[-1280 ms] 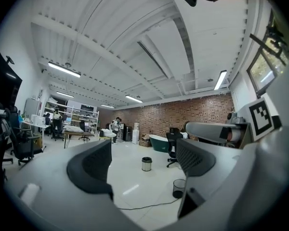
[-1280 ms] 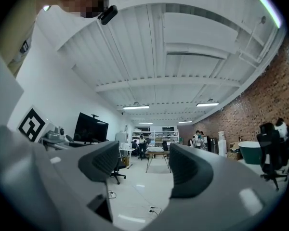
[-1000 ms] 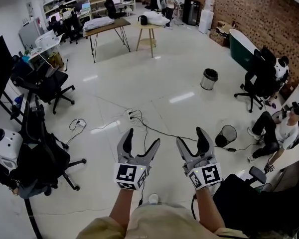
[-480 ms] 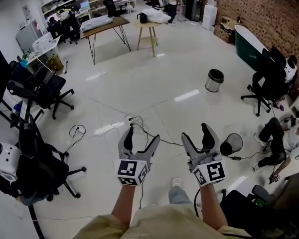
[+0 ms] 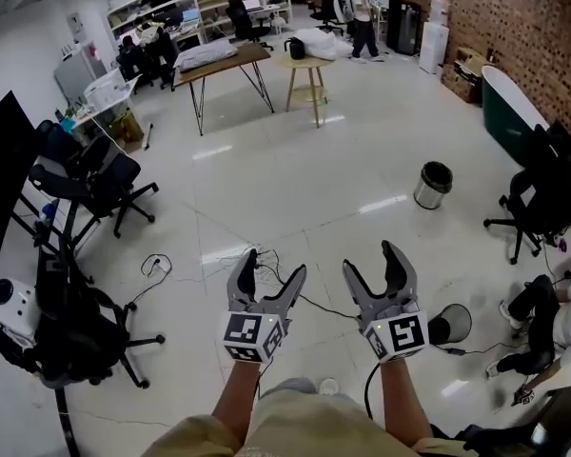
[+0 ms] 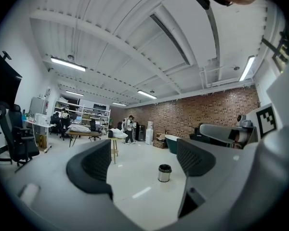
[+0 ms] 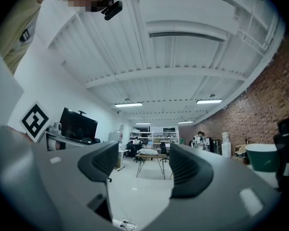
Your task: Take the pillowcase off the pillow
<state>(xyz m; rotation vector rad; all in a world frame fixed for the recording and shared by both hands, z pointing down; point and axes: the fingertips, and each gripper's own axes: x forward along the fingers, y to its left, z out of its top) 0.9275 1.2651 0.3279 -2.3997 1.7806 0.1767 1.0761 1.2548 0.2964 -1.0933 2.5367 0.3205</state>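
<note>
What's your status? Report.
Left hand-held gripper and right hand-held gripper open, empty. Pillow far off on table. Floor cables ahead.

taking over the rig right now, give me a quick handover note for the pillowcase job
Grippers: left gripper has its jaws apart with nothing between them; right gripper is likewise open and empty. Both are held out over the glossy white floor.
Things: a white pillow lies on the brown wooden table at the far end; a second white soft bundle sits on the round pale wooden stool beside it.
Done: nothing, no pillow touched.
Left: reach a pillow, grip it, pull the case off.
</note>
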